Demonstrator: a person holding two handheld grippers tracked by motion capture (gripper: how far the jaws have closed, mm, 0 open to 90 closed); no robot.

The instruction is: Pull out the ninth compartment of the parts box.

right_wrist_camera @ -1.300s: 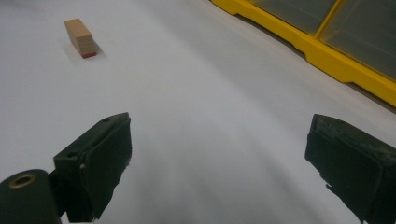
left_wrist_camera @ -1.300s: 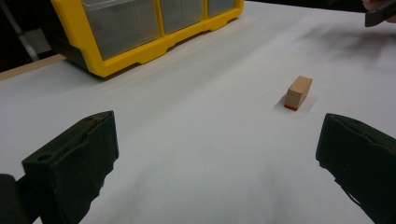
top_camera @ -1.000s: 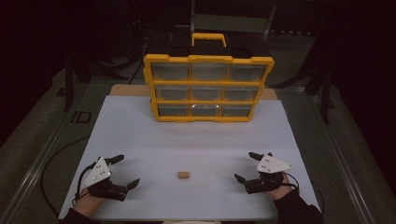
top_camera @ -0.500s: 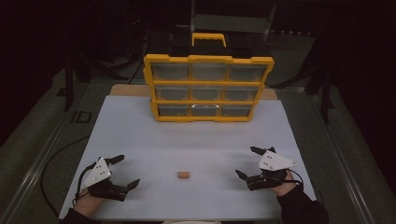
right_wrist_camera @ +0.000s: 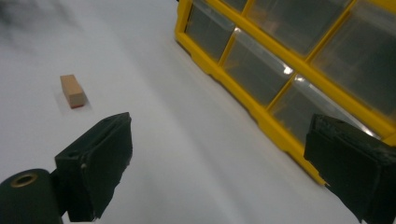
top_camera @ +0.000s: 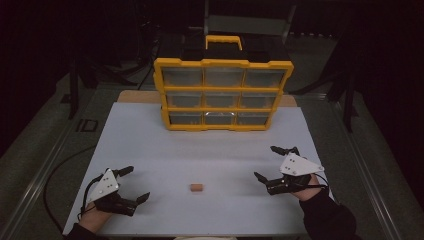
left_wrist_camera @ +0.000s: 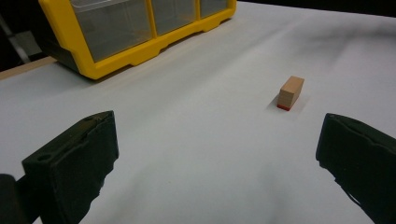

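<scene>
Since earlier frame we see right gripper (top_camera: 274, 162) shifted up-frame; left gripper (top_camera: 131, 183) unmoved. Both jaw pairs wide apart, empty. Small wooden block (top_camera: 196, 187) lower centre on white tabletop (top_camera: 150, 145), between grippers; yellow drawer organizer (top_camera: 223, 94) above.

Left gripper (top_camera: 133, 183): low at the near left, held in a hand, jaws spread wide, holding nothing.
Right gripper (top_camera: 272, 162): low at the near right, jaws spread wide, holding nothing.
Right sleeve (top_camera: 327, 215): dark, entering from the bottom edge.
</scene>
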